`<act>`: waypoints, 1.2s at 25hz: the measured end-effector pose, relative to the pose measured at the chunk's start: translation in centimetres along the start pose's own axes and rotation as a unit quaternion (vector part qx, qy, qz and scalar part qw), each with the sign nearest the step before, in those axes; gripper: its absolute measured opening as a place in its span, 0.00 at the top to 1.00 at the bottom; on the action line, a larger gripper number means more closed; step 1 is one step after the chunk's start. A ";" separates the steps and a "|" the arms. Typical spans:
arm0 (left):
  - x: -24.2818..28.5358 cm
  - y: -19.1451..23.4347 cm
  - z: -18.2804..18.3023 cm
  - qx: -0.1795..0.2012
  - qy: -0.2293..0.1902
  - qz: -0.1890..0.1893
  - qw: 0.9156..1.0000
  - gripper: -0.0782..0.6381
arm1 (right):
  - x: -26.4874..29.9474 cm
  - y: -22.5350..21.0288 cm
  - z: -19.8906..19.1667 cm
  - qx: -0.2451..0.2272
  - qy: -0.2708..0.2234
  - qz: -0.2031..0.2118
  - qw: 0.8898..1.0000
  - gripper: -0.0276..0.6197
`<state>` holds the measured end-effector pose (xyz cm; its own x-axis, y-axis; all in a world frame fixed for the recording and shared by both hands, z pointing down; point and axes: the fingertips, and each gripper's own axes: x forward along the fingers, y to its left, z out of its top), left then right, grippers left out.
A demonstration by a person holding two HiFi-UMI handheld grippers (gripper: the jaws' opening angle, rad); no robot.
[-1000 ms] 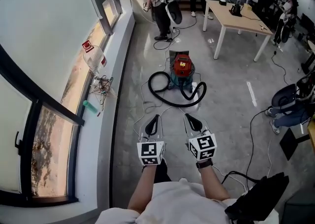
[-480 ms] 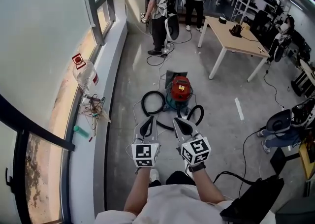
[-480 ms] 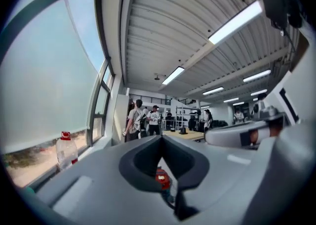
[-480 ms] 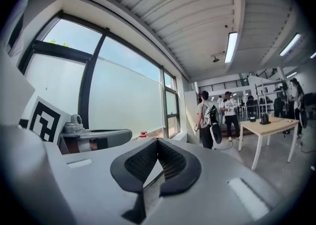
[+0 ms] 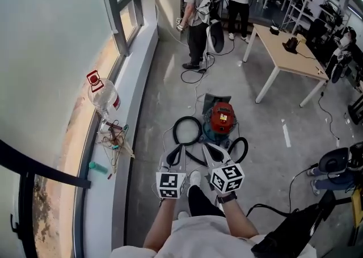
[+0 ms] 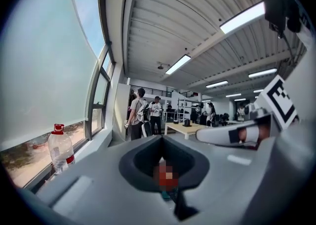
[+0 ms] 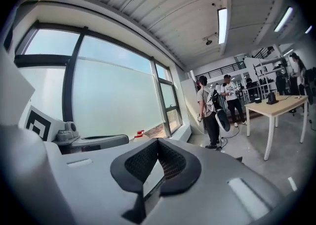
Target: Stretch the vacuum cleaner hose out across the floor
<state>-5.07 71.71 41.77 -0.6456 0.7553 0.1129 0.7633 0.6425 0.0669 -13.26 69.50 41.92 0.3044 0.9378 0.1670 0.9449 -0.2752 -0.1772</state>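
A red vacuum cleaner [image 5: 222,118] on a teal base stands on the grey floor just ahead of me. Its black hose [image 5: 187,131] lies coiled, with one loop left of the machine and a smaller loop [image 5: 240,148] at its right. My left gripper [image 5: 175,154] and right gripper [image 5: 215,152] hang side by side above the near coils. Both are shut with nothing between the jaws. In the left gripper view the left gripper [image 6: 162,139] points level across the room with its jaws together. So does the right gripper [image 7: 158,141] in its own view. From the head view I cannot tell whether either one touches the hose.
A water bottle [image 5: 104,95] and a tangle of wires [image 5: 113,136] sit on the window sill at the left. Two people [image 5: 199,18] stand at the far end beside a wooden table [image 5: 289,53]. A black bag [image 5: 295,234] and cables lie at the lower right.
I have moved closer to the vacuum cleaner, so both grippers now hang over the near hose coils. Their jaws have stayed shut and the hose lies as before.
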 end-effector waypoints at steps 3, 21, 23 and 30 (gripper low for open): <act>6.2 3.0 1.6 0.018 -0.001 0.008 1.000 0.89 | 5.8 -3.6 1.7 -0.003 -0.007 0.003 1.000 0.96; 31.2 11.0 -9.9 0.020 0.185 -0.028 0.982 0.89 | 24.5 -21.4 -5.5 0.080 0.091 -0.061 0.991 0.96; 33.2 12.5 -14.4 0.010 0.217 -0.039 0.975 0.89 | 26.2 -21.9 -10.0 0.093 0.120 -0.074 0.986 0.96; 40.9 16.7 -32.7 0.012 0.329 -0.113 0.938 0.89 | 32.3 -24.2 -26.5 0.200 0.200 -0.112 0.953 0.96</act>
<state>-18.02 109.14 79.92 -0.6312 0.3617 0.6862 0.6032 0.7850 0.1410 -23.10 100.85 77.28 0.1973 0.7863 0.5856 0.8947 0.0997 -0.4353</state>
